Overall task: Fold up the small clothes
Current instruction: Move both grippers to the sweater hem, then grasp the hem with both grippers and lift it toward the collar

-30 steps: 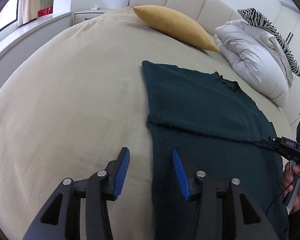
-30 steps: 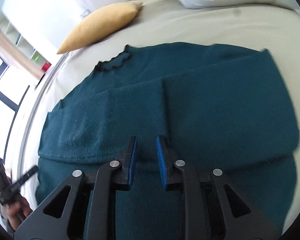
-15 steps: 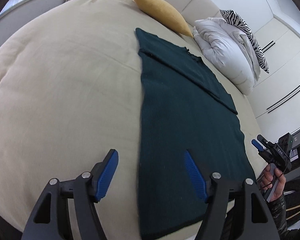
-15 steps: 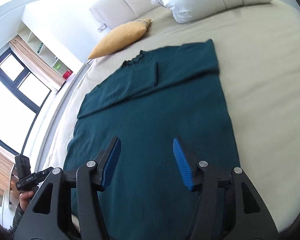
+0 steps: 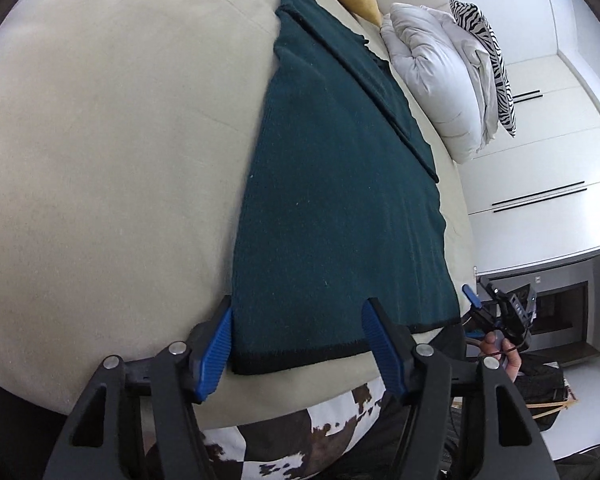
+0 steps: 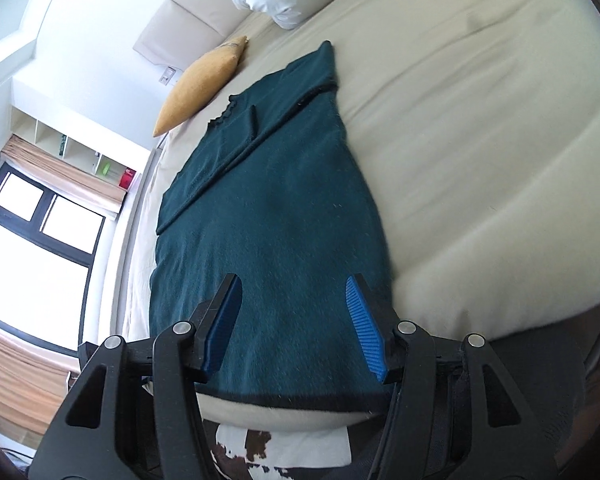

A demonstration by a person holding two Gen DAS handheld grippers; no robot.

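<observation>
bed: claws now at sweater hem.

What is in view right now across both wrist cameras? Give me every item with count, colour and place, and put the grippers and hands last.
sweater: one, dark teal, flat on the bed, sleeves folded across its far end, hem at the near edge
bed: one, beige cover, under everything
cushion: one, mustard yellow, beyond the collar by the headboard
duvet: one, white, bunched at the head of the bed
zebra pillow: one, black and white, behind the duvet
cowhide rug: one, brown and white, on the floor below the near edge
left gripper: black, blue pads, jaws closing, straddling the left hem corner, not pressing it
right gripper: black, blue pads, open over the right hem
hand: one, holding the right gripper
</observation>
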